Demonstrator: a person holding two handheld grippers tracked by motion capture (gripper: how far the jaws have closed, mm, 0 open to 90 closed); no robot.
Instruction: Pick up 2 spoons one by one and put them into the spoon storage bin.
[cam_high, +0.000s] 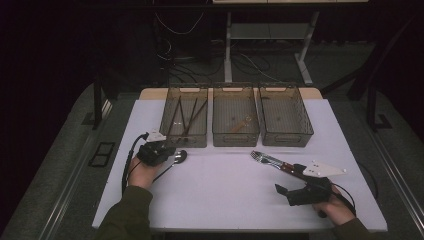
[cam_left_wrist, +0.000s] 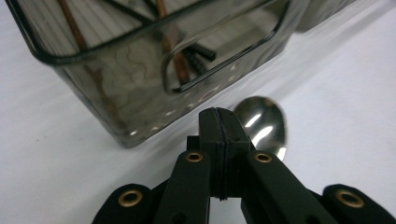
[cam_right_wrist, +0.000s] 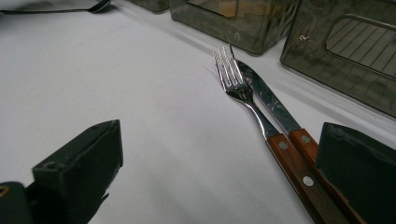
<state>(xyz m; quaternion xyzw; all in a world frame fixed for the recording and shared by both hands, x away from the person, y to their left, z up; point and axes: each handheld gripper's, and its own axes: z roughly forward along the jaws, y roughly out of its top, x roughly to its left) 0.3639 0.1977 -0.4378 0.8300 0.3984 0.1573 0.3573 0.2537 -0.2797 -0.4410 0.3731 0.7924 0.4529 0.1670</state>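
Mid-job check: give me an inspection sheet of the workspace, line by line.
Surface: white table top, bare in the middle.
Job's things: spoon by the left bin; fork and knife lie side by side, wooden handles toward the right gripper.
Clutter: chopsticks in the left bin; a wooden item in the middle bin; right bin looks nearly empty.
Grippers: left gripper shut on the spoon's handle; right gripper open beside the fork and knife.
Cables: black cable trails from the left gripper.
Surroundings: dark floor, desk legs, loose wires behind.
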